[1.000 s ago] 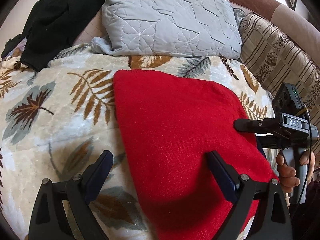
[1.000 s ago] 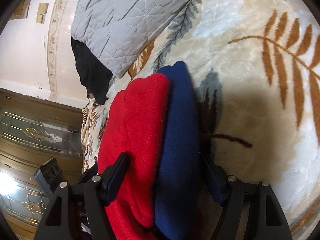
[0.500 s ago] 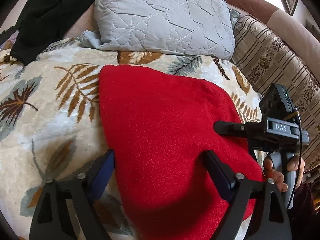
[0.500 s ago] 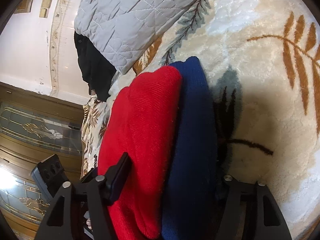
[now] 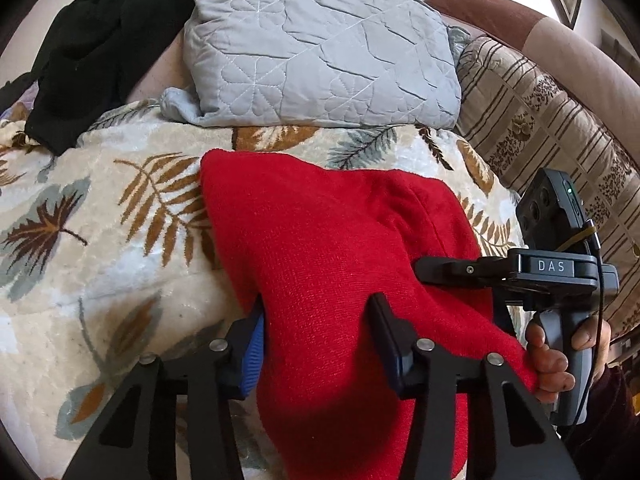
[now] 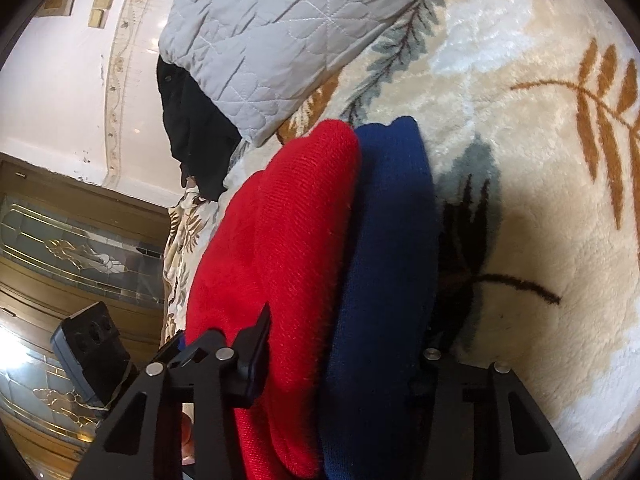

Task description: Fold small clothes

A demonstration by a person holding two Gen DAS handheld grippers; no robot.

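A red knit cloth point(image 5: 320, 240) lies on the leaf-patterned blanket point(image 5: 120, 260). In the right wrist view the red knit cloth point(image 6: 280, 240) rests on a navy blue knit cloth point(image 6: 392, 240). My left gripper point(image 5: 318, 340) is at the red cloth's near edge. Its jaws are closing, and both pads press on a bunched fold of it. My right gripper point(image 6: 340, 356) comes in from the cloth's right side, where a person's hand point(image 5: 548, 356) holds its handle. Its jaws are also closing on the red and blue layers. The blue cloth hides its far finger.
A grey quilted pillow point(image 5: 320, 48) lies just beyond the cloth. A black garment point(image 5: 100, 48) sits at the back left. A striped cushion point(image 5: 540, 120) and a brown sofa back rise at the right. Bare blanket stretches to the left.
Both pairs of jaws have narrowed from wide apart onto the cloth. The red cloth's near edge is now bunched between the left fingers. Neither hand has shifted much.
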